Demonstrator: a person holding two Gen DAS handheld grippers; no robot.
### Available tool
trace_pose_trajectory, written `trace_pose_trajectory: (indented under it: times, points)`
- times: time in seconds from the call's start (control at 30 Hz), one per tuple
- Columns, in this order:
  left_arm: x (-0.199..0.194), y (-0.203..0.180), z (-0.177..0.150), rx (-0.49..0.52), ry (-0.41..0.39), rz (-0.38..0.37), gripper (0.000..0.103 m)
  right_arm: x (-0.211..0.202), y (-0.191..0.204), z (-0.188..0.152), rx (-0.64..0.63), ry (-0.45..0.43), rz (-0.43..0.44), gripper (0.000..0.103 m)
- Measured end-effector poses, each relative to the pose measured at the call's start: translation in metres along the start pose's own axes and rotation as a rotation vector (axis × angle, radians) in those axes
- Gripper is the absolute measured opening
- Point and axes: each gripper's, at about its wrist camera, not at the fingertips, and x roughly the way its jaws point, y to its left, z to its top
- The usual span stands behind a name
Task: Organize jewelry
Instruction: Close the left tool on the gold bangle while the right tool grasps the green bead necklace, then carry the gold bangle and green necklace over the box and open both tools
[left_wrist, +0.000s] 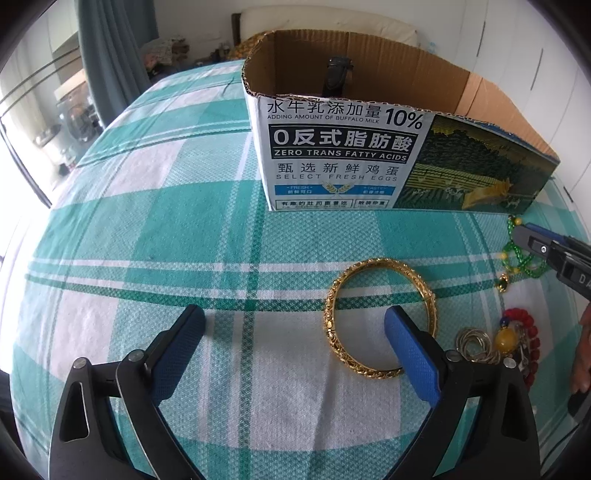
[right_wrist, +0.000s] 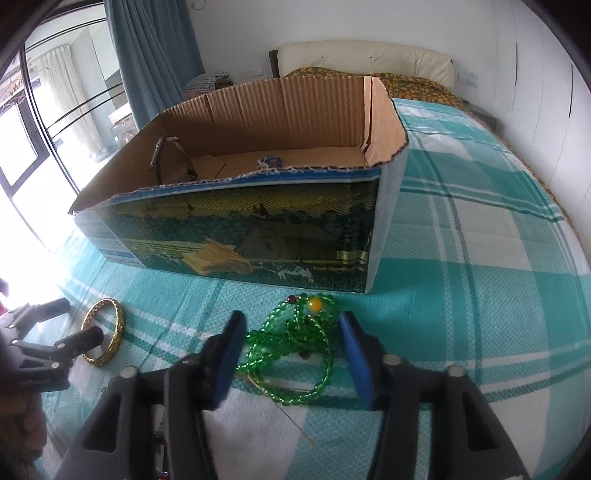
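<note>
Gold bangle (left_wrist: 380, 319): filigree, closed hoop, lying flat on the checked cloth, in front of the box. Green bead necklace (right_wrist: 291, 343): translucent beads, one yellow bead, loosely heaped on the cloth just in front of the box's long printed side. Red bead bracelet (left_wrist: 526, 332), silver rings (left_wrist: 472, 341), amber bead (left_wrist: 508, 341): clustered together near the bangle. Cardboard box (right_wrist: 258, 229): open-topped, a dark watch (right_wrist: 162, 155) leaning inside.
</note>
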Motion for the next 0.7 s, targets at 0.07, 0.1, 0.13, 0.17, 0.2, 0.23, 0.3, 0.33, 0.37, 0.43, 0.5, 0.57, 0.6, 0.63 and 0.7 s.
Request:
trace_pose_trajectory:
  times: [0.07, 0.1, 0.13, 0.17, 0.2, 0.23, 0.3, 0.33, 0.37, 0.43, 0.5, 0.57, 0.6, 0.63, 0.7]
  points:
    - [-0.006, -0.005, -0.003, 0.02, -0.012, -0.015, 0.078, -0.008, -0.002, -0.002, 0.0, -0.003, -0.008, 0.021]
    - [-0.008, -0.007, -0.003, 0.035, -0.017, -0.026, 0.066, -0.014, -0.003, -0.003, -0.003, -0.013, -0.012, 0.016]
    - [-0.01, -0.009, -0.003, 0.049, -0.022, -0.039, 0.058, -0.02, -0.005, -0.003, 0.014, -0.024, 0.001, 0.016]
    - [-0.011, -0.01, -0.003, 0.061, -0.025, -0.05, 0.039, -0.03, -0.009, -0.005, 0.04, -0.037, 0.02, 0.016]
    - [-0.012, -0.01, -0.002, 0.066, -0.025, -0.069, 0.017, -0.039, -0.012, -0.007, 0.055, -0.051, 0.03, 0.015]
    - [-0.012, -0.008, -0.001, 0.064, -0.019, -0.09, 0.008, -0.05, -0.015, -0.009, 0.06, -0.065, 0.036, 0.015]
    - [-0.012, -0.002, 0.001, 0.044, -0.013, -0.121, 0.004, -0.069, -0.019, -0.012, 0.081, -0.088, 0.051, 0.01]
    - [-0.014, 0.001, 0.001, 0.035, -0.019, -0.13, 0.004, -0.079, -0.022, -0.014, 0.096, -0.098, 0.065, 0.01]
    - [-0.017, 0.003, 0.002, 0.029, -0.029, -0.137, 0.003, -0.087, -0.024, -0.016, 0.104, -0.105, 0.072, 0.01]
    - [-0.026, 0.008, 0.001, 0.016, -0.049, -0.148, 0.003, -0.102, -0.027, -0.018, 0.11, -0.118, 0.074, 0.01]
    - [-0.033, 0.009, 0.0, 0.007, -0.064, -0.154, 0.002, -0.112, -0.032, -0.02, 0.126, -0.122, 0.086, 0.01]
    - [-0.04, 0.01, -0.001, -0.001, -0.073, -0.161, 0.002, -0.121, -0.038, -0.021, 0.156, -0.126, 0.115, 0.01]
    - [-0.042, 0.012, -0.001, -0.006, -0.077, -0.166, 0.002, -0.124, -0.041, -0.02, 0.166, -0.127, 0.126, 0.01]
    - [-0.046, 0.012, -0.002, -0.012, -0.081, -0.17, 0.002, -0.128, -0.042, -0.021, 0.173, -0.131, 0.135, 0.01]
    - [-0.051, 0.013, -0.005, -0.022, -0.084, -0.178, 0.002, -0.137, -0.043, -0.02, 0.178, -0.14, 0.151, 0.01]
